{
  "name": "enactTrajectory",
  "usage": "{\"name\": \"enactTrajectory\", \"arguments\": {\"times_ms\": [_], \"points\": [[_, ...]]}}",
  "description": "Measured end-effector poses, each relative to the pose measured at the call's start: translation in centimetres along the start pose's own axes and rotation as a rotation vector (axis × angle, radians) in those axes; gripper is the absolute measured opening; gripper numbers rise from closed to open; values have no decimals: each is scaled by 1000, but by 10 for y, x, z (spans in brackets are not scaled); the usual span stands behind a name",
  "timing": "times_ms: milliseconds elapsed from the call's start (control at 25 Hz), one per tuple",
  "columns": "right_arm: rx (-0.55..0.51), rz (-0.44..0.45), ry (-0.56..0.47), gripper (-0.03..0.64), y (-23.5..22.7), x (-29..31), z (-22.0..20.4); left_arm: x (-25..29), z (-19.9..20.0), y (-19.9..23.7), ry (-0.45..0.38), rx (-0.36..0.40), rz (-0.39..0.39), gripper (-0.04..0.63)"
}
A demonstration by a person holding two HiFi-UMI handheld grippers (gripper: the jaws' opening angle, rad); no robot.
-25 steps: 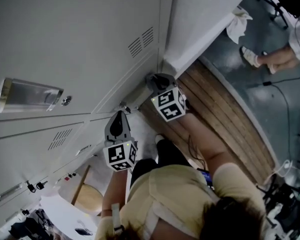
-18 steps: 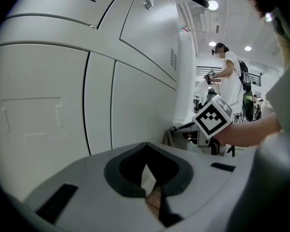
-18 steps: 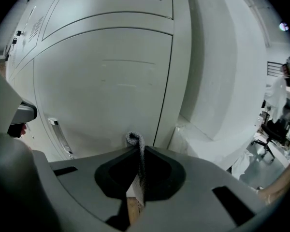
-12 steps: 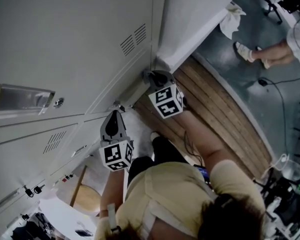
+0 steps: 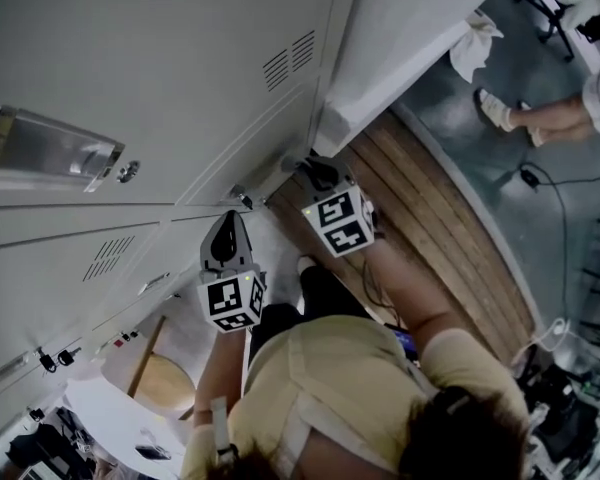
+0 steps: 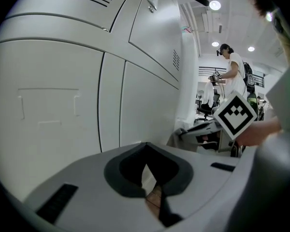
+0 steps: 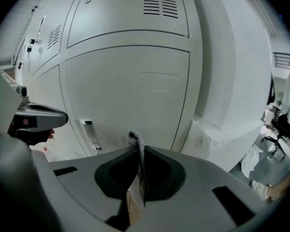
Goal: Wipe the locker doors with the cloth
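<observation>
R gripper (image 7: 138, 161) is pinching cloth (image 7: 134, 140) at a low locker door (image 7: 130, 81); L gripper (image 6: 152, 187) is idling clenched, empty; wiping prob. unfinished.

The person wears a pale yellow short-sleeved shirt (image 5: 350, 388) that fills the head view from 5 to 7 o'clock, dark trousers (image 5: 325, 303) and a pale shoe (image 5: 306, 264). A light band (image 5: 218, 420) circles the left wrist. The left tongs (image 5: 229, 226) and right tongs (image 5: 316, 166) have grey shells with dark tops. The left cube (image 5: 230, 303) and right cube (image 5: 338, 223) are white with black square markers.
</observation>
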State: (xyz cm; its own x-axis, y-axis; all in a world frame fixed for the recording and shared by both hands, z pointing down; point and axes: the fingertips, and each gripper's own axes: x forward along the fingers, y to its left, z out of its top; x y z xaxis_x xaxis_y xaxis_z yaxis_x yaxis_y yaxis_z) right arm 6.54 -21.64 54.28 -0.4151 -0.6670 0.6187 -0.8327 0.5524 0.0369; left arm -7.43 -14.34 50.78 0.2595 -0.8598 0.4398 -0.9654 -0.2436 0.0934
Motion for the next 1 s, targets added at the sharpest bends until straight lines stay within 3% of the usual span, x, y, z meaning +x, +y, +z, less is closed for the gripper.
{"name": "enactTrajectory", "arguments": {"times_ms": [680, 1000], "points": [[-47, 174, 32, 15, 87, 33, -33, -19, -35, 20, 26, -53, 79, -8], [-50, 217, 65, 15, 111, 58, -52, -19, -44, 24, 37, -41, 89, -8]]}}
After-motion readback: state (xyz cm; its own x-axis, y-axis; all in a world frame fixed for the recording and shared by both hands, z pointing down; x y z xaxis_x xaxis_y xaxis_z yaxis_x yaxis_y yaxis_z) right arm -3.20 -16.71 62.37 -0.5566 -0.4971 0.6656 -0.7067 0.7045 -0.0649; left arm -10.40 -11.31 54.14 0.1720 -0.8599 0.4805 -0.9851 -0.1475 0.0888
